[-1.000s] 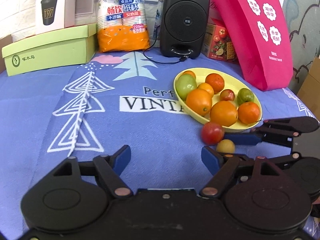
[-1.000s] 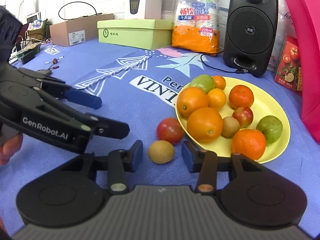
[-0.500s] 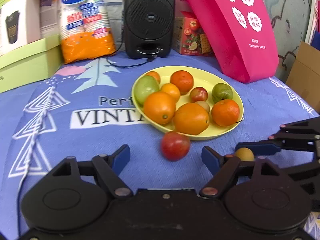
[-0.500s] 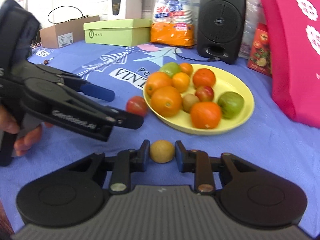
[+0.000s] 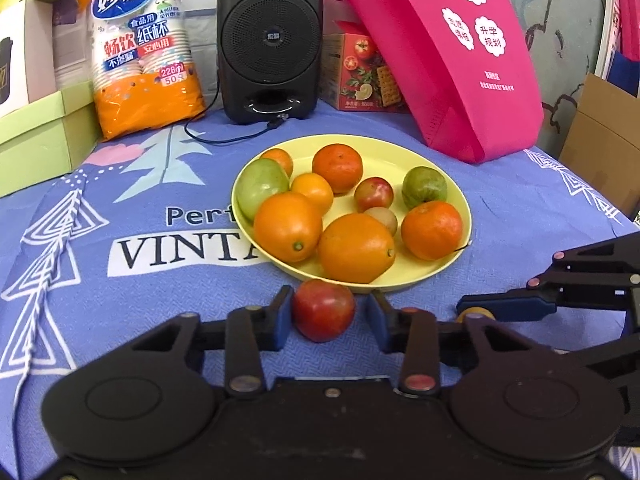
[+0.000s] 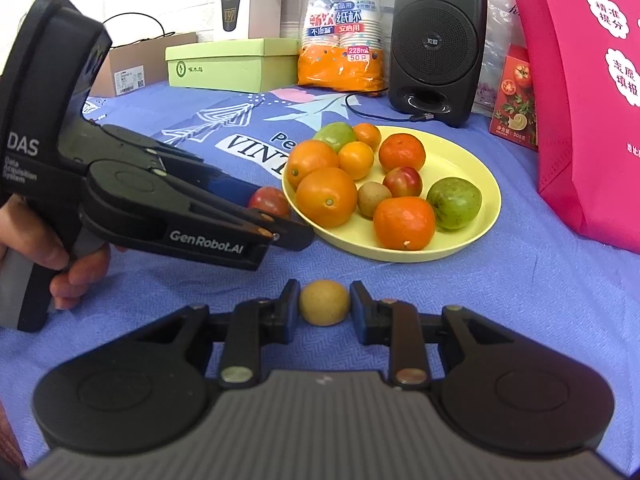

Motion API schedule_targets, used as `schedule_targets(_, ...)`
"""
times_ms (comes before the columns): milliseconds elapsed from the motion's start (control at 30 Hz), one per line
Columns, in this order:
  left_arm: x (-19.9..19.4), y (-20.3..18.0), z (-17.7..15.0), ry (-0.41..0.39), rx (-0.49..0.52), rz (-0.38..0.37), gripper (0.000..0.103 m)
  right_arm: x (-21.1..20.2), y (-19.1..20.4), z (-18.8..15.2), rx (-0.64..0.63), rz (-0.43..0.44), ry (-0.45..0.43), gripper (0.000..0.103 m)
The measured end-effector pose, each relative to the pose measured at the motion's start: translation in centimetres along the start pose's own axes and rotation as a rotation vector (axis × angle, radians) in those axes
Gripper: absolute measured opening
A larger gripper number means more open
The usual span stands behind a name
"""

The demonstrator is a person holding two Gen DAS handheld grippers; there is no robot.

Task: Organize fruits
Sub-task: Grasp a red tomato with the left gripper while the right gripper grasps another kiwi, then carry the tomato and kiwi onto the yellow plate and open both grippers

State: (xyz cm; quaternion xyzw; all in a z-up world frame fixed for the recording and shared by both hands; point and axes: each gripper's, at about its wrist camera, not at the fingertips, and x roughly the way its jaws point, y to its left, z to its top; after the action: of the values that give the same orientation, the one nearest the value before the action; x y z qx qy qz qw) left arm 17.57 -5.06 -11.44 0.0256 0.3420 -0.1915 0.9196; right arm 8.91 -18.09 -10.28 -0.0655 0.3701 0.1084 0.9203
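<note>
While both grippers sit low over the blue cloth [image 5: 160, 300], each has a fruit between its fingers. The left gripper [image 5: 326, 314] has just been closing, and its jaws now stand narrow around a red tomato [image 5: 323, 310] that lies on the cloth just in front of the yellow plate [image 5: 448, 168]; the left pad touches the tomato, while a thin gap seems to remain at the right pad, so I cannot tell whether the grip is firm. The right gripper [image 6: 325, 307] is closed on a small tan fruit [image 6: 325, 302], both pads pressing its sides, with the fruit on the cloth near the plate's front rim but apart from it. From the right wrist view the left gripper reaches in from the left, held by a hand [image 6: 68, 268], and the tomato shows past its fingers beside the plate's left edge. On the plate lie two large oranges [image 5: 288, 226], several smaller orange fruits, two green fruits [image 5: 424, 187], a small reddish one [image 5: 374, 194] and a small tan one [image 5: 382, 220]. Behind the plate stand a black speaker [image 5: 270, 36], an orange pack of paper cups [image 5: 142, 48], a red box [image 5: 362, 68], a pink bag [image 5: 452, 48] and a green box [image 5: 44, 136].
</note>
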Motion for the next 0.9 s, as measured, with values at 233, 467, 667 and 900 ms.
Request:
schedule_targets(233, -0.4, 0.4, 0.0, 0.010, -0.012, -0.004, 0.030, 0.0, 0.2, 0.0, -0.008, -0.010, 0.001, 0.027)
schedule_targets(467, -0.9, 0.1, 0.0, 0.015, -0.003, -0.001, 0.030, -0.2, 0.5, 0.0, -0.012, -0.026, -0.001, 0.027)
schedule_targets(667, -2.1, 0.1, -0.3, 0.011, -0.001, 0.001, 0.030, -0.9, 0.6, -0.2, -0.009, -0.031, -0.004, 0.027)
schedule_targets(900, -5.7, 0.0, -0.5, -0.038, 0.028, -0.006, 0.030, -2.6, 0.7, -0.8, -0.018, -0.029, -0.006, 0.027)
